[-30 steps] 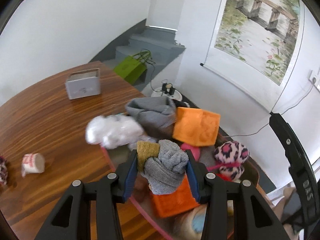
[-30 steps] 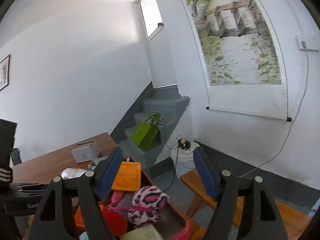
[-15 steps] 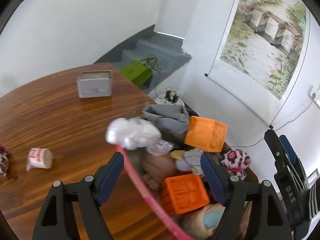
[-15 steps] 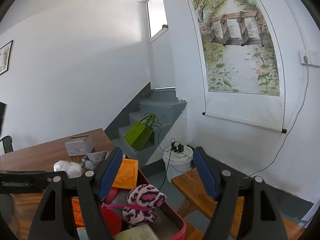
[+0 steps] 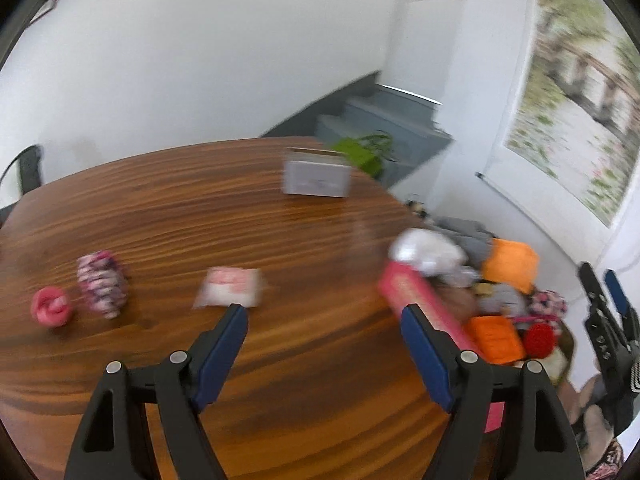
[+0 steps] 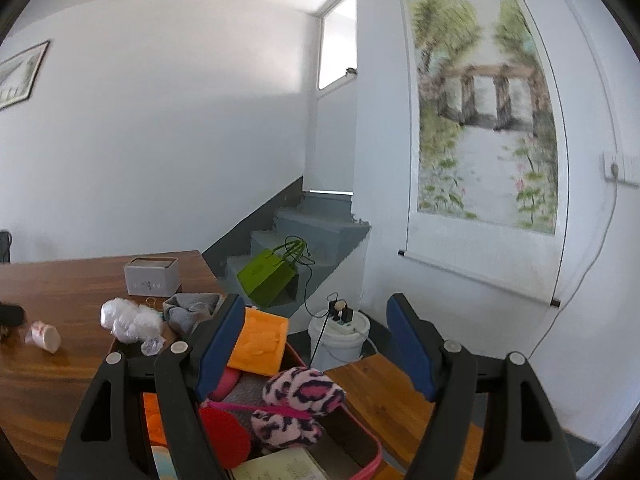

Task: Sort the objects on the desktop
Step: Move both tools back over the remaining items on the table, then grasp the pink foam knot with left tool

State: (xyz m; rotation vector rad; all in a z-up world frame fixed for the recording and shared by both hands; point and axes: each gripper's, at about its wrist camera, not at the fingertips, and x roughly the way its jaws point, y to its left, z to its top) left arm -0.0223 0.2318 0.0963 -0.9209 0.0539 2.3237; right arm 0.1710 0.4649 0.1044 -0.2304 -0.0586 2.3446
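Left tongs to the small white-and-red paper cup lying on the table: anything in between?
Nothing visible. The left tongs are open, the small white-and-red paper cup lies just ahead, nearer the left blue pad, with only bare wooden table between them.

The right gripper (image 6: 316,332), its blue-padded jaws spread wide with nothing between them, hangs over a pink-rimmed bin (image 6: 374,458) heaped with an orange foam block (image 6: 260,344), a pink leopard-print plush (image 6: 298,404) and grey cloth (image 6: 190,312). To the left, on the wooden table (image 6: 52,364), a small cup (image 6: 44,336) lies on its side and a grey box (image 6: 151,276) stands upright. Behind are stairs with a green bag (image 6: 268,276).
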